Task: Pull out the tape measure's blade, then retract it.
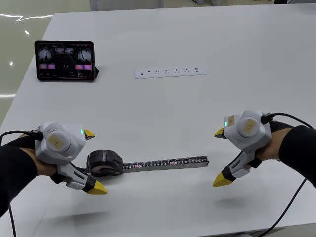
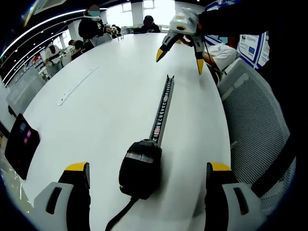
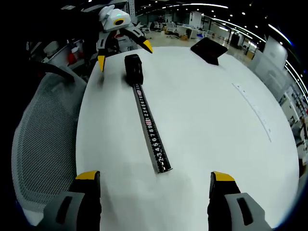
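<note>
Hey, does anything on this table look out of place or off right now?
Nothing damaged or spilled. The blade lies pulled out flat on the table, unheld: the left tool stands open either side of the tape measure's case, the right tool open just beyond the blade's tip.

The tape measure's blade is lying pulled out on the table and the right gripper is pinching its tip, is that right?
Not quite. The blade is lying pulled out on the table, but the right gripper is open, with the blade's tip lying free just ahead of its jaws, as the right gripper view shows.
</note>
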Demonstrator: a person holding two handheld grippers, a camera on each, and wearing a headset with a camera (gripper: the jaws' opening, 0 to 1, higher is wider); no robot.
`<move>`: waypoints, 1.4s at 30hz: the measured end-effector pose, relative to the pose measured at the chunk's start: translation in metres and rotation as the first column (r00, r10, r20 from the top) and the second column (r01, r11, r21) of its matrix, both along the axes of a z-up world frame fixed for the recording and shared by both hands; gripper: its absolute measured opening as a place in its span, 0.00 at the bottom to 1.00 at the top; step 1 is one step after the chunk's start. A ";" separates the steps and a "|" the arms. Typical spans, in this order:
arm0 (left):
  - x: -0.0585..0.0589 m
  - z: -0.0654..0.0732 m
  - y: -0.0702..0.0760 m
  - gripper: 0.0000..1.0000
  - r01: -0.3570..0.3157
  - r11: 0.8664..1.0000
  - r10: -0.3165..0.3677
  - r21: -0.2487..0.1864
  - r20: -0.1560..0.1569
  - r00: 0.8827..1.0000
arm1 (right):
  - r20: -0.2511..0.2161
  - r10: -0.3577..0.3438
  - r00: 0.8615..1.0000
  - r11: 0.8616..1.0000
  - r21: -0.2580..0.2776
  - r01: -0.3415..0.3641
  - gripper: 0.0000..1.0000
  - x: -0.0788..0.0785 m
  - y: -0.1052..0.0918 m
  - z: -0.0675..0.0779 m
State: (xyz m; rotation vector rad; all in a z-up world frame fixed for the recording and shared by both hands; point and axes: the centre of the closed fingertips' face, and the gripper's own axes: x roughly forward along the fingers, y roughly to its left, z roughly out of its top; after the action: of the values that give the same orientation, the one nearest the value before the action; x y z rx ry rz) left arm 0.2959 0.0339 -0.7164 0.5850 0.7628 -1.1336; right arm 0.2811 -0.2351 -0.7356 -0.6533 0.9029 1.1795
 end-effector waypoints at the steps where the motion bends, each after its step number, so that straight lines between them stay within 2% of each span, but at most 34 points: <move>1: 0.000 0.001 0.000 0.99 -0.031 0.999 0.031 -0.015 -0.012 0.999 | 0.000 -0.024 1.000 1.000 0.018 0.024 0.97 0.001 0.001 0.001; 3: 0.002 0.002 0.002 0.99 -0.070 0.997 0.069 -0.031 -0.018 0.997 | 0.007 -0.064 0.998 0.997 0.046 0.064 0.99 0.003 0.002 0.004; 4: 0.005 0.004 0.002 0.99 -0.104 0.993 0.104 -0.056 -0.009 0.995 | 0.006 -0.081 0.997 0.995 0.059 0.081 0.99 0.003 0.001 0.004; 5: 0.006 0.006 0.003 0.99 -0.131 0.989 0.130 -0.074 -0.014 0.991 | 0.006 -0.093 0.996 0.993 0.069 0.093 0.99 0.003 0.001 0.005; 6: 0.011 0.012 0.003 0.99 -0.188 0.974 0.187 -0.130 -0.020 0.982 | 0.010 -0.116 0.993 0.990 0.085 0.115 0.99 0.004 0.000 0.006; 7: 0.013 0.016 0.002 0.99 -0.235 0.957 0.231 -0.172 -0.040 0.972 | 0.012 -0.130 0.991 0.987 0.093 0.128 0.99 0.005 -0.001 0.006; 8: 0.015 0.019 0.004 0.99 -0.265 0.943 0.259 -0.200 -0.057 0.964 | 0.015 -0.137 0.990 0.986 0.098 0.135 0.99 0.005 -0.002 0.006; 9: 0.020 0.022 0.008 0.99 -0.306 0.925 0.301 -0.226 -0.059 0.952 | 0.024 -0.163 0.986 0.981 0.115 0.159 0.99 0.006 -0.003 0.008; 11: 0.021 0.024 0.013 0.99 -0.348 0.904 0.342 -0.249 -0.070 0.937 | 0.026 -0.198 0.980 0.971 0.140 0.193 0.99 0.005 -0.003 0.010; 13: 0.021 0.024 0.017 0.99 -0.360 0.898 0.355 -0.254 -0.067 0.932 | 0.034 -0.227 0.973 0.963 0.160 0.219 0.99 0.005 -0.005 0.013; 14: 0.022 0.024 0.020 0.99 -0.373 0.893 0.372 -0.253 -0.054 0.927 | 0.042 -0.253 0.967 0.954 0.175 0.242 0.99 0.006 -0.006 0.016; 15: 0.021 0.024 0.022 0.99 -0.380 0.889 0.379 -0.255 -0.053 0.924 | 0.044 -0.264 0.963 0.950 0.184 0.252 0.99 0.006 -0.007 0.017; 17: 0.021 0.025 0.025 0.99 -0.404 0.873 0.407 -0.271 -0.050 0.912 | 0.064 -0.295 0.953 0.938 0.208 0.276 0.99 0.008 -0.010 0.021; 18: 0.019 0.024 0.027 0.99 -0.409 0.872 0.410 -0.270 -0.056 0.910 | 0.068 -0.306 0.950 0.933 0.218 0.286 0.99 0.008 -0.011 0.022; 19: 0.019 0.024 0.029 0.99 -0.427 0.862 0.430 -0.274 -0.054 0.901 | 0.066 -0.321 0.945 0.927 0.227 0.300 0.99 0.006 -0.013 0.024; 20: 0.018 0.024 0.031 0.99 -0.436 0.858 0.439 -0.272 -0.054 0.897 | 0.062 -0.328 0.943 0.923 0.234 0.306 0.99 0.005 -0.014 0.025; 22: 0.017 0.026 0.034 0.99 -0.465 0.836 0.468 -0.292 -0.066 0.882 | 0.068 -0.348 0.935 0.912 0.253 0.322 0.99 0.003 -0.017 0.028; 25: 0.015 0.028 0.039 0.99 -0.477 0.825 0.488 -0.303 -0.043 0.872 | 0.091 -0.374 0.923 0.903 0.262 0.341 0.99 0.001 -0.022 0.031; 26: 0.015 0.030 0.041 0.99 -0.478 0.820 0.495 -0.314 -0.030 0.868 | 0.096 -0.386 0.917 0.896 0.274 0.349 0.99 0.000 -0.024 0.033; 28: 0.011 0.031 0.043 0.99 -0.482 0.816 0.502 -0.320 -0.022 0.865 | 0.097 -0.407 0.908 0.886 0.283 0.367 0.99 -0.001 -0.029 0.035; 31: 0.007 0.034 0.046 0.99 -0.475 0.811 0.506 -0.340 0.002 0.863 | 0.116 -0.456 0.882 0.854 0.337 0.397 0.99 0.000 -0.034 0.044; 34: 0.001 0.033 0.051 0.99 -0.467 0.818 0.509 -0.336 0.042 0.860 | 0.131 -0.471 0.872 0.847 0.343 0.406 0.99 -0.004 -0.041 0.046; 36: -0.004 0.032 0.053 0.99 -0.467 0.816 0.510 -0.340 0.046 0.859 | 0.137 -0.477 0.868 0.843 0.353 0.407 0.99 -0.008 -0.044 0.047; 39: -0.012 0.029 0.058 0.99 -0.473 0.821 0.516 -0.321 0.060 0.855 | 0.139 -0.476 0.868 0.840 0.363 0.403 0.99 -0.015 -0.047 0.047; 40: -0.013 0.029 0.060 0.99 -0.473 0.819 0.518 -0.324 0.066 0.853 | 0.138 -0.476 0.868 0.839 0.367 0.402 0.99 -0.017 -0.048 0.047; 42: -0.016 0.032 0.062 0.99 -0.483 0.805 0.533 -0.345 0.063 0.844 | 0.140 -0.480 0.866 0.836 0.373 0.403 0.99 -0.022 -0.049 0.047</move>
State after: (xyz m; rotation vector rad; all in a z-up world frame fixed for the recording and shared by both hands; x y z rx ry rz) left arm 0.2799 0.0963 -0.6842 0.1689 0.5360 -0.6725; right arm 0.2590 -0.2841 -0.6888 -0.2687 0.5937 0.7857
